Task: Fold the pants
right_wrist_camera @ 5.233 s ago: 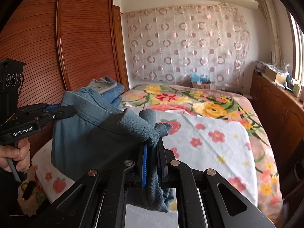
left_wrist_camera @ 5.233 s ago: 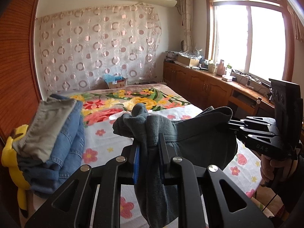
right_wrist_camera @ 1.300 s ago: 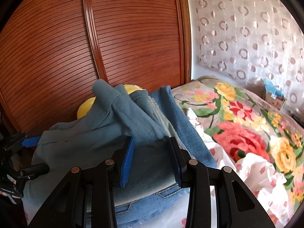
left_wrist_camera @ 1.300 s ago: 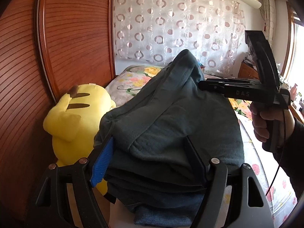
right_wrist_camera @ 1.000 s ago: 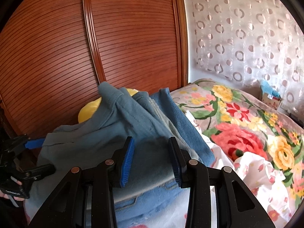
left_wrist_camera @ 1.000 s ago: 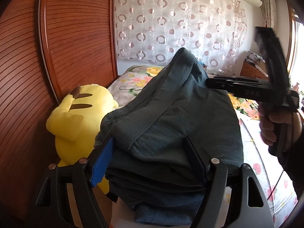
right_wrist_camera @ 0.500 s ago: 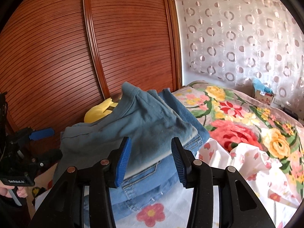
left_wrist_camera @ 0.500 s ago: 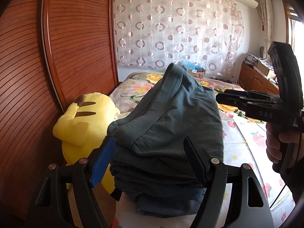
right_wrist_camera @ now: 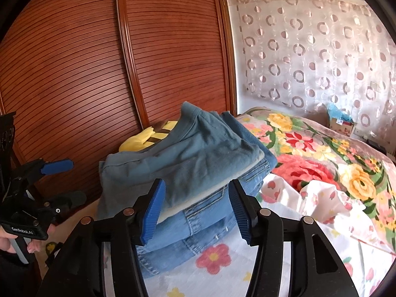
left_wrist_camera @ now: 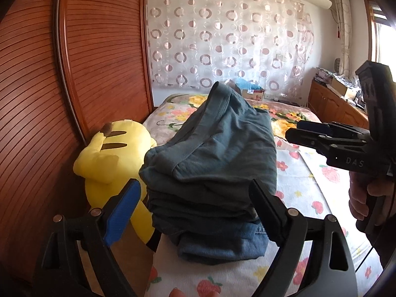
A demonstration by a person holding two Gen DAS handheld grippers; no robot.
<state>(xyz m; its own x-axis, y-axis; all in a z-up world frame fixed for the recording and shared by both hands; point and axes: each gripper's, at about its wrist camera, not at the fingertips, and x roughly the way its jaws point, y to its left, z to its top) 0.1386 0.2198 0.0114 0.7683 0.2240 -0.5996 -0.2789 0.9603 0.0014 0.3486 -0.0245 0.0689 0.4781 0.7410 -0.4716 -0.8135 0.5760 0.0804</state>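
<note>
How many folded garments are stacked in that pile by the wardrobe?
3 can be made out: grey-blue pants on top, a pale garment showing only as a thin edge beneath, and jeans at the bottom. More layers may be hidden inside.

Five seconds back both grippers pinch the grey-blue pants (left_wrist_camera: 217,158) in the air over the bed (right_wrist_camera: 321,173); now the pants lie folded atop the jeans (right_wrist_camera: 198,222) pile at the bed's 9 o'clock edge, beside the yellow plush (left_wrist_camera: 111,153); the left gripper (left_wrist_camera: 195,208) has let go, its jaws just opening wide and clear of the cloth; the right gripper (right_wrist_camera: 196,208) has drawn back toward 6 o'clock, jaws just opening, nothing clamped between them.
</note>
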